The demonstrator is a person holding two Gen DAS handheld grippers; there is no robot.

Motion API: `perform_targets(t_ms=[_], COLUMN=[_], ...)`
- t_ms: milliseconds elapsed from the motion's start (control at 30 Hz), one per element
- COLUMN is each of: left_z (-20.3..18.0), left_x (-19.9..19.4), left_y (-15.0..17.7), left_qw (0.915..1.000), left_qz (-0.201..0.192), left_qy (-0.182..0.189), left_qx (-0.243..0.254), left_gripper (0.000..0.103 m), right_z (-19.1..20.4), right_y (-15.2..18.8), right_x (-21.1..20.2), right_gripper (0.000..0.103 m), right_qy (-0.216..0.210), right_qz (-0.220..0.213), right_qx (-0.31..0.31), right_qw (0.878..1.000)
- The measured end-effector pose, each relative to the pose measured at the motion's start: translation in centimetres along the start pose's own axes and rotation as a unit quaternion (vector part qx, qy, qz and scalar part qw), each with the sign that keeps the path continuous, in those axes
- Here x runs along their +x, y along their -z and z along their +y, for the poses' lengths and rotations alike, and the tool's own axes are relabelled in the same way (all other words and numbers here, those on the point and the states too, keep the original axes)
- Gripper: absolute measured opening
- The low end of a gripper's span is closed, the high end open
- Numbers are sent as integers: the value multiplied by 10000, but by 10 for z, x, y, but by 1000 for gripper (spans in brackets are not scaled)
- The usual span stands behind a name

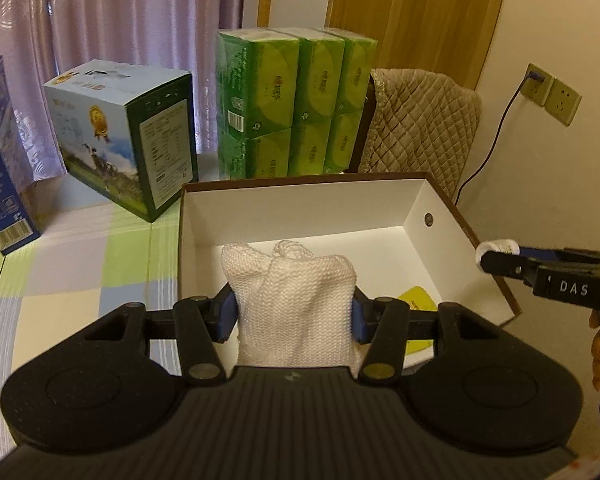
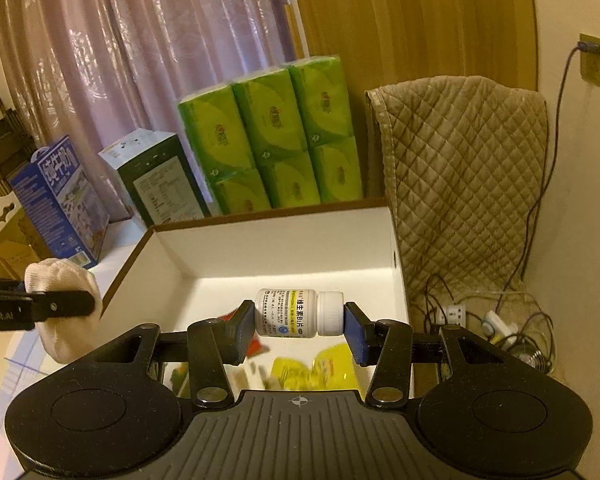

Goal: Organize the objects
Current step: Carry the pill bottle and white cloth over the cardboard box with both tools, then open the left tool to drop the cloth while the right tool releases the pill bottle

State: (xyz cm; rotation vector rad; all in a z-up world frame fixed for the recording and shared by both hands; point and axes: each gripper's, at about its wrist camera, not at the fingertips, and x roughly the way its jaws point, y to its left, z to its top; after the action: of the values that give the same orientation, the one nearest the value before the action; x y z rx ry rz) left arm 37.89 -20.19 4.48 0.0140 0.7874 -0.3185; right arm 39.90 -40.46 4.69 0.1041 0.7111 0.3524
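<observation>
Right now both grippers are carrying things to the open box (image 1: 414, 200), so the step in hand looks like putting things away inside it. The left gripper (image 1: 294, 312) is squeezed tight on a white knitted cloth (image 1: 296, 296), maybe a sock or a glove, I cannot tell which. The cloth sticks up and forward between the blue pads, its long way going away from the camera, with the rounded end out front over the near side of the box. The right gripper (image 2: 299, 326) is squeezed on a small white pill bottle (image 2: 296, 312). The bottle lies sideways, long way going left to right, with its white cap pointing right. One pad presses the bottom and the other presses the cap. It hangs above the inside of the box, not touching the floor of it. Some yellow packets (image 2: 320, 368) and a little red thing already lie at the bottom, a bit blurry. Next, I think each gripper needs to go lower into the box and then let go gently, so the bottle does not roll and the cloth lands on a free spot.
</observation>
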Motion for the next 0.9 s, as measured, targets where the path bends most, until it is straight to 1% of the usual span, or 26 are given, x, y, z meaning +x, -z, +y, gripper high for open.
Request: perform_targets(t_ms=[200, 333, 467, 567, 700, 900], left_z=[-6, -10, -14, -15, -13, -10], left_x=[35, 61, 90, 112, 136, 159], left_y=[-14, -20, -24, -26, -30, -36], left_qw=[9998, 9993, 9983, 9970, 9952, 9935], left_qz=[172, 340, 551, 728, 910, 1051], left_qy=[-39, -56, -51, -117, -230, -321], left_qx=[105, 169, 195, 243, 278, 302], left_gripper=[49, 49, 49, 49, 49, 49], right_z=[-6, -10, -11, -11, -11, -16], right_y=[-16, -19, -19, -18, -17, -16], right_x=[29, 54, 83, 103, 122, 146], right_gripper=[44, 44, 44, 44, 44, 44], right_qy=[50, 113, 159, 196, 233, 260], right_qz=[25, 232, 605, 831, 991, 1157], right_qx=[-107, -181, -277, -355, -427, -371], right_qw=[9999, 9995, 9977, 9957, 9939, 9922])
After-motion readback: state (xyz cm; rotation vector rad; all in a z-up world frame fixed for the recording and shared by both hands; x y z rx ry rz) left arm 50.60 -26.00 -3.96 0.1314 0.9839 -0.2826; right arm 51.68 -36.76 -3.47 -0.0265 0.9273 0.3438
